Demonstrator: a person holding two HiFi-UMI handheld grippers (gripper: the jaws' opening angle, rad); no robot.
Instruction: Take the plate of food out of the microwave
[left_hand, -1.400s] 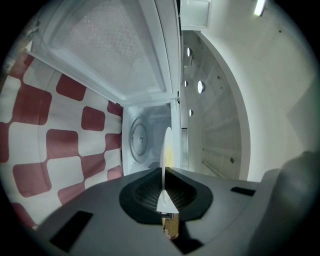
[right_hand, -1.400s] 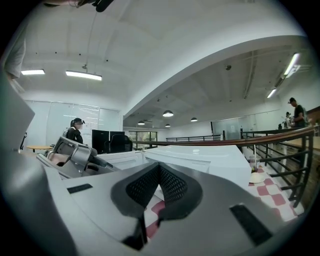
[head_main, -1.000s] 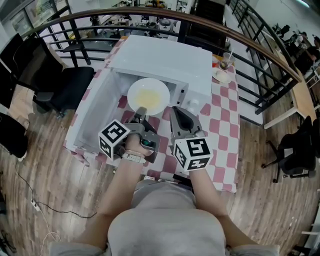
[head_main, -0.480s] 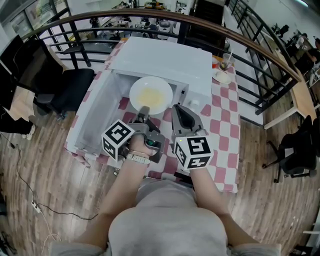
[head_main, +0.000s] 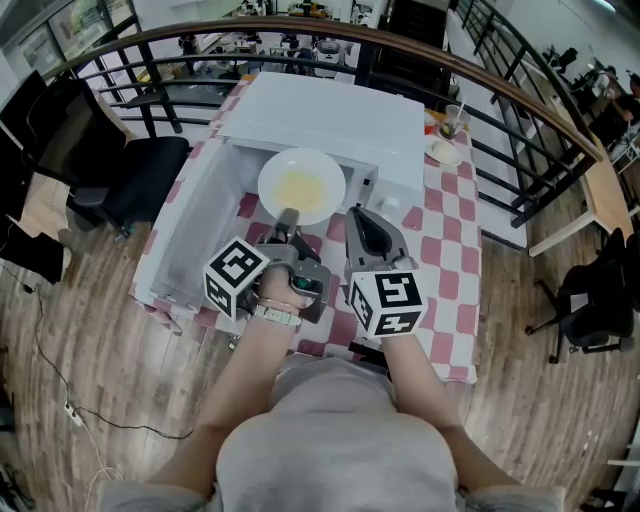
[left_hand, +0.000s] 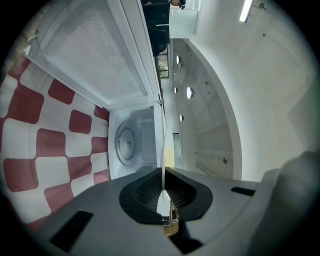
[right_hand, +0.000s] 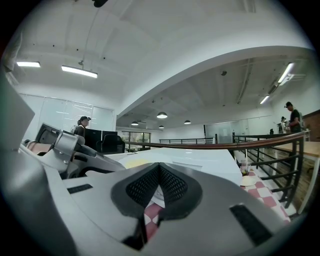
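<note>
In the head view, the plate (head_main: 301, 186) of food is being held out just beyond the fingers of the left gripper (head_main: 288, 218), at the mouth of the microwave (head_main: 330, 120). With only its near rim gripped, it could sag and spill. In the left gripper view, that rim is being shown edge-on, clamped between the fingers (left_hand: 145, 192), with the bare turntable (left_hand: 127, 142) beyond them. In the right gripper view, the right gripper (right_hand: 159, 189) is being shown with fingers together on nothing.

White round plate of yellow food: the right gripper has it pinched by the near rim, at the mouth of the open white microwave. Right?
No: the left gripper pinches the white round plate of yellow food by its near rim, at the mouth of the open white microwave, as the left gripper view shows. The right gripper is shut, empty.
</note>
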